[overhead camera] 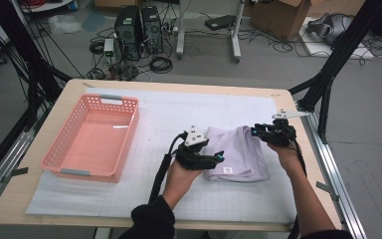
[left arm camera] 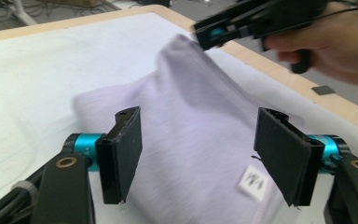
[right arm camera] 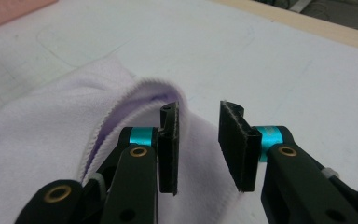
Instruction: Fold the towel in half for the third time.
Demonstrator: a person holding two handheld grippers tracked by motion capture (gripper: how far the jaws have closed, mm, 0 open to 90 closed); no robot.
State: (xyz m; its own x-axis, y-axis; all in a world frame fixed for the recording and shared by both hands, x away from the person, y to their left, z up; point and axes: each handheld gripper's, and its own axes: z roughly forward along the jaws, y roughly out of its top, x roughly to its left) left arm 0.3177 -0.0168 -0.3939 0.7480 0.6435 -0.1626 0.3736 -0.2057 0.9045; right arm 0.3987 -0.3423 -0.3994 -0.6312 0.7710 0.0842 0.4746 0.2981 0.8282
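Release step after a fold, by my reading: left claw (overhead camera: 214, 158) and right claw (overhead camera: 256, 131) both released beside the lavender folded cloth (overhead camera: 236, 152), right of the pink basket (overhead camera: 93, 137); next, regrasp to lift it basketward.

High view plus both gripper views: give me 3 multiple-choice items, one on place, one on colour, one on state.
1. Where does the basket stand relative to the folded cloth in the high view?
A. to its left
B. to its right
C. on top of it

2. What colour is the cloth?
A. dark green
B. pale lilac
C. orange

3. How do the jaws of the left gripper stand?
A. clamped on the basket rim
B. shut on the cloth's label
C. open, with the cloth beyond them

Key:
1 A, the basket sits on the left part of the table, the cloth right of centre.
2 B, all three views show light purple fabric.
3 C, the left gripper view shows a wide gap between the pads, neither pressing the cloth.
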